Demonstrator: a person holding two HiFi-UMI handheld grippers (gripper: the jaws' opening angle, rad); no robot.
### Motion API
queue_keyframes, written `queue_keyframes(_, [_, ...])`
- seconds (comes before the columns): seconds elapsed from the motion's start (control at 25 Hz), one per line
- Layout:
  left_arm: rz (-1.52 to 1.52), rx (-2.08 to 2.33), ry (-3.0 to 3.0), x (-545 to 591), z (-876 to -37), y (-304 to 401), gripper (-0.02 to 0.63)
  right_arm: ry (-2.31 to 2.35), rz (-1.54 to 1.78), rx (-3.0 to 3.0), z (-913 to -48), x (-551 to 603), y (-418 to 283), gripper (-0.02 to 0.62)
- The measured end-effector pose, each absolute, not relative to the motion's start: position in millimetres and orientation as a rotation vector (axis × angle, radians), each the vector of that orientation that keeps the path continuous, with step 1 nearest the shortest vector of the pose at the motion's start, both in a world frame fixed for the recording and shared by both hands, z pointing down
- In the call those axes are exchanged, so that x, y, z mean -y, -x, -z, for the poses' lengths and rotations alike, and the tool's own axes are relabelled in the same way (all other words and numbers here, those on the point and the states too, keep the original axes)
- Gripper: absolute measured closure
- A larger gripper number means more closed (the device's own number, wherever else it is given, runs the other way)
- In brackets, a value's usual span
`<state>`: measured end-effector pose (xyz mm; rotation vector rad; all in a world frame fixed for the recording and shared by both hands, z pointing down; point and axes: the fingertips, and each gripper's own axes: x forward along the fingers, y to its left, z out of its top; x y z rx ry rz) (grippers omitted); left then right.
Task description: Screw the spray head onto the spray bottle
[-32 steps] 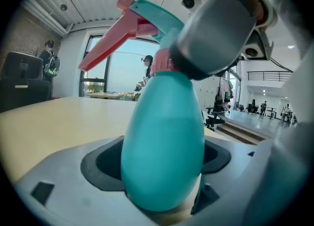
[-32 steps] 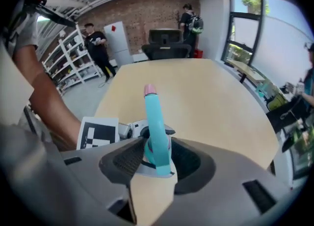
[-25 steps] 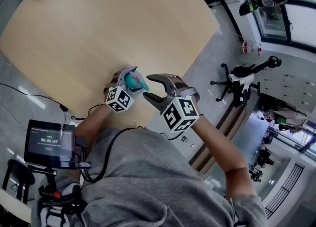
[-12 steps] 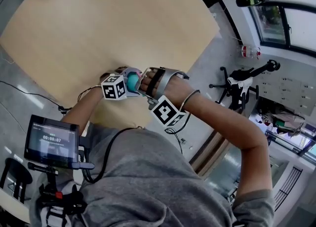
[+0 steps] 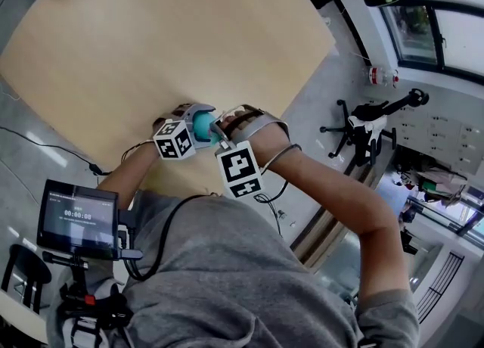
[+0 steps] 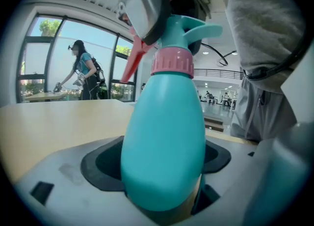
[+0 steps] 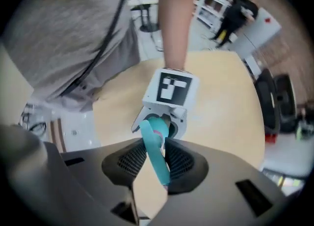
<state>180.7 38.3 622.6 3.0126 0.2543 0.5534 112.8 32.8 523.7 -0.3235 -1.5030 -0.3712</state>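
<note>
The teal spray bottle stands upright over the near edge of the wooden table, and my left gripper is shut on its body. A pink collar sits at its neck, with the teal spray head and red trigger on top. My right gripper reaches in from the right over the bottle's top. Its jaws are closing, and both pads lie against the spray head. One right finger covers part of the head in the left gripper view.
A tablet with a running timer is mounted at my lower left. Beyond the table's right edge, a black-and-white stand is on the floor. A person works at another table far off by the windows.
My right gripper has swung left from beside the bottle onto its top, turned its wrist, and narrowed its jaws around the spray head. The left gripper and bottle stay put.
</note>
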Motion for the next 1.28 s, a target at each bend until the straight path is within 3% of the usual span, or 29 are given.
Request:
queue_keyframes(0.16, [-0.543,0.047,-3.000,-30.5,-619.8,-184.4,0.202,-0.228,-0.096,1.534,-520.0,-27.2,-122.6,0.480])
queue_keyframes(0.44, [-0.517,0.572,-2.895,-19.9,-621.8,-172.6,0.202,-0.433,-0.226,1.467,-520.3,-29.6,-114.3,0.462])
queue_keyframes(0.72, [-0.505,0.477,-2.896,-22.3,-624.1,-175.1,0.202,-0.340,-0.307,1.468,-522.7,-28.0,-115.2,0.462])
queue_keyframes(0.92, [-0.533,0.134,-2.973,-46.0,-624.6,-180.0,0.202,-0.150,-0.509,1.619,-497.2,-42.4,-114.7,0.462])
queue_keyframes(1.04, [-0.556,-0.166,-3.003,-65.1,-624.6,-175.8,0.202,-0.024,-0.356,1.737,-468.3,-27.8,-112.3,0.462])
queue_keyframes(1.28, [-0.624,-0.628,-2.958,-91.1,-627.2,-162.2,0.202,0.486,0.467,1.643,-463.1,-40.5,-120.7,0.462])
